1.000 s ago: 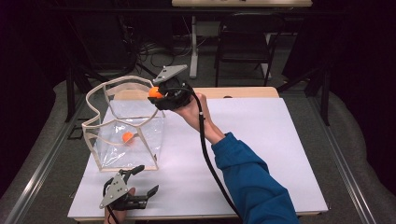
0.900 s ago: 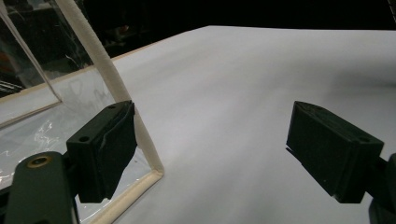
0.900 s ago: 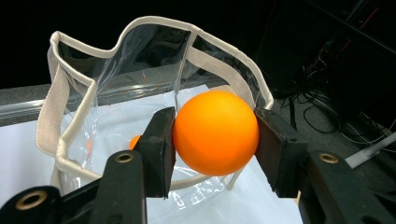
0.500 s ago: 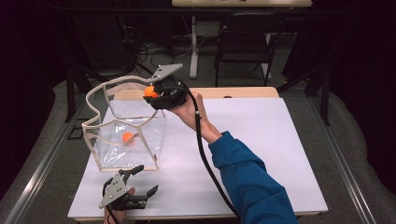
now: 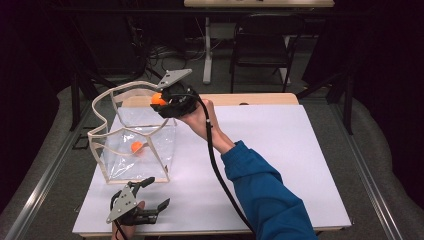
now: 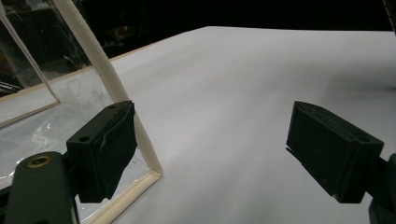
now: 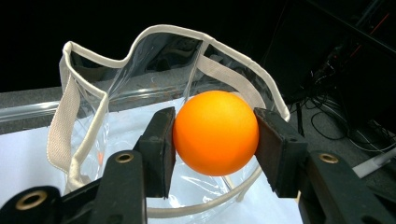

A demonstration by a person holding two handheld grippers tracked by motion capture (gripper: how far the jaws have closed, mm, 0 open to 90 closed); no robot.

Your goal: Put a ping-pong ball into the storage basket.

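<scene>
A clear plastic bag point(image 5: 131, 134) with cream trim stands open at the table's left; an orange ball point(image 5: 136, 147) lies inside it. My right gripper point(image 5: 161, 100) hovers over the bag's far right rim, shut on a second orange ball point(image 7: 215, 132) point(image 5: 158, 98), with the bag's mouth point(image 7: 159, 56) just beyond the jaws. My left gripper point(image 5: 152, 194) rests near the table's front edge, just in front of the bag, jaws wide open and nothing between them. Its view shows the bag's trimmed corner point(image 6: 112, 84) beside its left pad.
A white sheet point(image 5: 280, 150) covers the table, bare to the right of the bag. The right gripper's black cable point(image 5: 220, 175) runs along the blue sleeve point(image 5: 265, 195). A dark chair point(image 5: 260, 50) and stands lie beyond the far edge.
My right gripper, still holding the ball, has shifted a little left and up, to above the bag's rim. The left gripper has stayed where it was.
</scene>
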